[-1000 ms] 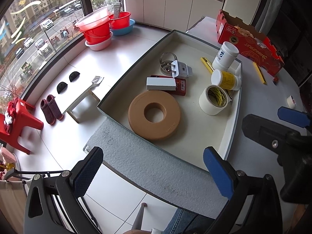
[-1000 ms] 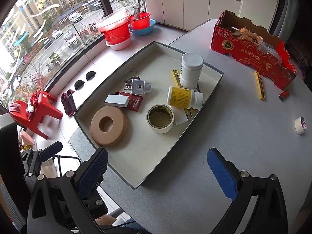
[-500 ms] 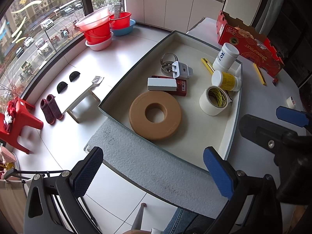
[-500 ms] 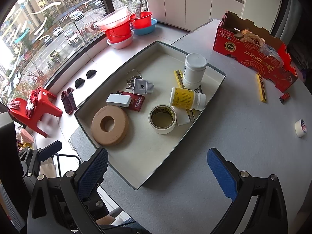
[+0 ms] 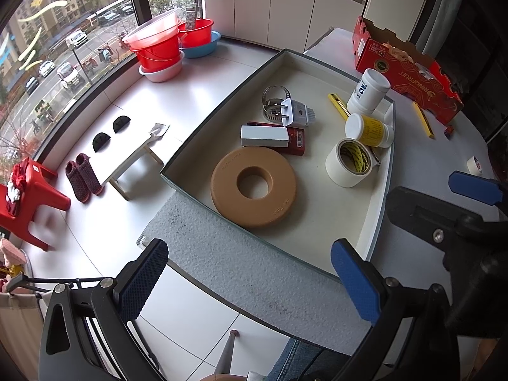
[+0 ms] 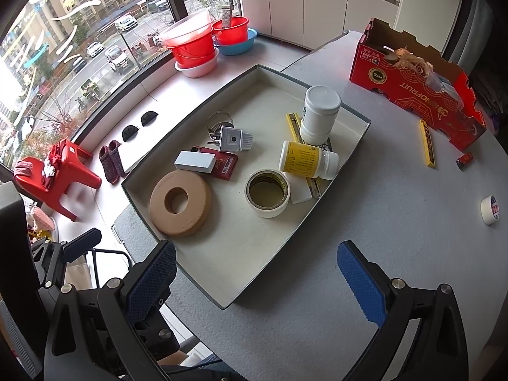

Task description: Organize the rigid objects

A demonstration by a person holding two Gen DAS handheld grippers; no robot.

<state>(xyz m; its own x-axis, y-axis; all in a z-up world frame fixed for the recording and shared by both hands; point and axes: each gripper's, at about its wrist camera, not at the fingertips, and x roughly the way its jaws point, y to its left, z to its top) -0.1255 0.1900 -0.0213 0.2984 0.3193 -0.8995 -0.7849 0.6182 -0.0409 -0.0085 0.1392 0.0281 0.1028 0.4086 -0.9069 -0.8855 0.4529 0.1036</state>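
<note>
two views, both grippers idle above the table.

left wrist view:
left gripper (image 5: 250, 281): fingers spread wide, holding nothing, hovering over the near table edge in front of the tray
tray (image 5: 379, 200): shallow, pale inside, on the grey table (image 5: 241, 260)
ring (image 5: 254, 186): tan foam disc with a hole, flat at the near end of the tray
tape roll (image 5: 350, 162): white, standing on its side right of the ring
yellow bottle (image 5: 368, 130): lying down, just behind the tape roll
white bottle (image 5: 368, 91): upright, beyond the yellow bottle at the far right of the tray
white block (image 5: 264, 135): resting on a red card (image 5: 297, 141), behind the ring
plug adapter (image 5: 297, 113): on top of a metal clamp (image 5: 272, 100)
right gripper: partly visible at the right edge, over the table outside the tray

right wrist view:
right gripper (image 6: 257, 277): fingers wide apart, empty, over the tray's near corner
red box (image 6: 419, 84): open cardboard, far right of the table
yellow cutter (image 6: 427, 143): on the table between tray and red box
small tape (image 6: 490, 210): on the table, well apart from the tray
battery (image 6: 465, 159): small red one, near the cutter's end
left gripper: edge of it shows lower left, beside the table
</note>
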